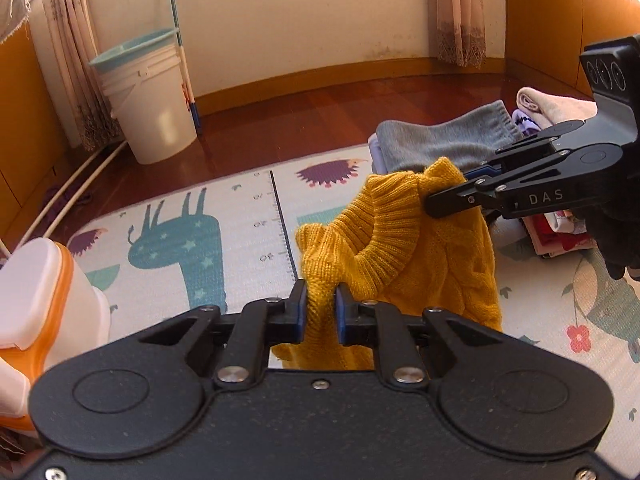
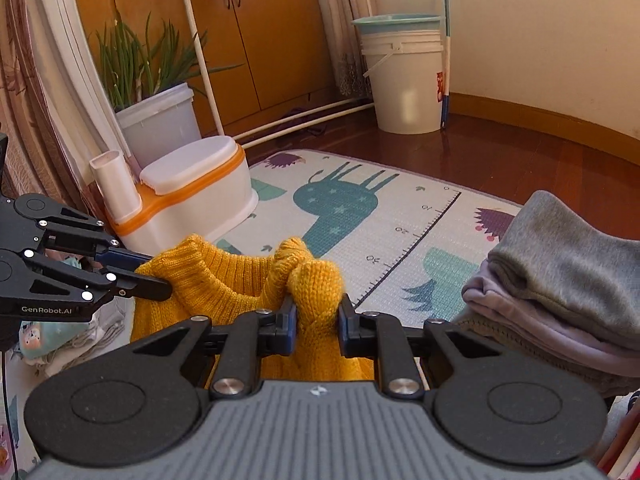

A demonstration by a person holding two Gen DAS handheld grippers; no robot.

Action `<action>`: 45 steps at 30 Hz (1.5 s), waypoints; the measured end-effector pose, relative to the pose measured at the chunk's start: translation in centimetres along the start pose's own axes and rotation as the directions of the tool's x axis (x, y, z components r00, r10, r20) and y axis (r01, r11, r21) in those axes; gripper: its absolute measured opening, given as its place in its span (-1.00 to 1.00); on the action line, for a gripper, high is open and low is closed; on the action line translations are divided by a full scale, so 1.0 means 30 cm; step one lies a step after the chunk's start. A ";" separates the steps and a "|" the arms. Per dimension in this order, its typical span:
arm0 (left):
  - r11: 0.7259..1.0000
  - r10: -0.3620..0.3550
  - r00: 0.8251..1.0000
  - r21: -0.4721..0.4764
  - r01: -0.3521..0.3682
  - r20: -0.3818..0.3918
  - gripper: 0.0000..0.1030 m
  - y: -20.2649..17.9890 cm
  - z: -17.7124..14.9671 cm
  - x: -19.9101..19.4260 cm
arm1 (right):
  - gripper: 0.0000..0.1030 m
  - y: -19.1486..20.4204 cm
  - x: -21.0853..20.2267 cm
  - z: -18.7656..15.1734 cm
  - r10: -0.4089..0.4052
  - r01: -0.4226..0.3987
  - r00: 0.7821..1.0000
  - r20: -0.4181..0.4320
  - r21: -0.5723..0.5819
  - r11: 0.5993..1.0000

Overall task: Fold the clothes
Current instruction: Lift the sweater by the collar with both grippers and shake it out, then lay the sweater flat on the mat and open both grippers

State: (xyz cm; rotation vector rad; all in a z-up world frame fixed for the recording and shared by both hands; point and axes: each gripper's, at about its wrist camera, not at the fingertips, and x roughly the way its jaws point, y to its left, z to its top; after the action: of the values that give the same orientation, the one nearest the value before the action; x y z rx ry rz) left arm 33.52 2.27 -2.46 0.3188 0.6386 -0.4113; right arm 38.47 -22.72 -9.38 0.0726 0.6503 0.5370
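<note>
Left claw and right claw both clamped on ribbed, chunky mustard knit sweater, bunched above playmat.

Two close wrist views facing each other across the shared yellow sweater; play mat beneath
</note>
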 end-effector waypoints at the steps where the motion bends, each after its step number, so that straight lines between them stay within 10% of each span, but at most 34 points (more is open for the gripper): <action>1: 1.000 0.024 0.999 0.009 -0.024 0.026 -0.77 0.003 0.019 -0.017 | -0.59 -0.001 -0.007 0.019 -0.001 0.001 1.000 0.022 0.006 1.000; 12: 0.940 0.211 0.934 0.204 -0.275 0.289 -0.78 -0.068 0.063 -0.113 | -0.59 -0.017 -0.125 0.157 -0.049 0.033 0.950 0.310 0.054 0.998; 21: 0.884 0.078 0.995 0.459 -0.094 0.055 -0.80 -0.225 -0.318 0.010 | -0.59 0.052 -0.074 -0.147 -0.050 0.064 0.996 0.072 -0.191 0.979; 31: 0.750 -0.095 0.986 0.642 0.159 -0.134 -0.82 -0.441 -0.649 -0.086 | -0.59 0.275 -0.135 -0.575 0.026 -0.131 0.968 -0.250 -0.415 0.900; 38: 0.690 -0.201 0.927 0.626 0.364 -0.318 -0.84 -0.546 -0.781 -0.132 | -0.60 0.322 -0.196 -0.773 0.043 -0.216 0.926 -0.374 -0.434 0.875; 45: 0.608 -0.299 0.813 0.557 0.566 -0.500 -0.80 -0.627 -0.838 -0.174 | -0.59 0.370 -0.250 -0.931 0.027 -0.314 0.882 -0.470 -0.545 0.777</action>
State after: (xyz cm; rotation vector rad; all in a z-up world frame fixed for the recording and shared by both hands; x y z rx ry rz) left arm 8.28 -2.48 -21.27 0.9874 0.9192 -1.1106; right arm 11.87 -19.67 -24.95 -0.6309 0.8880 0.9447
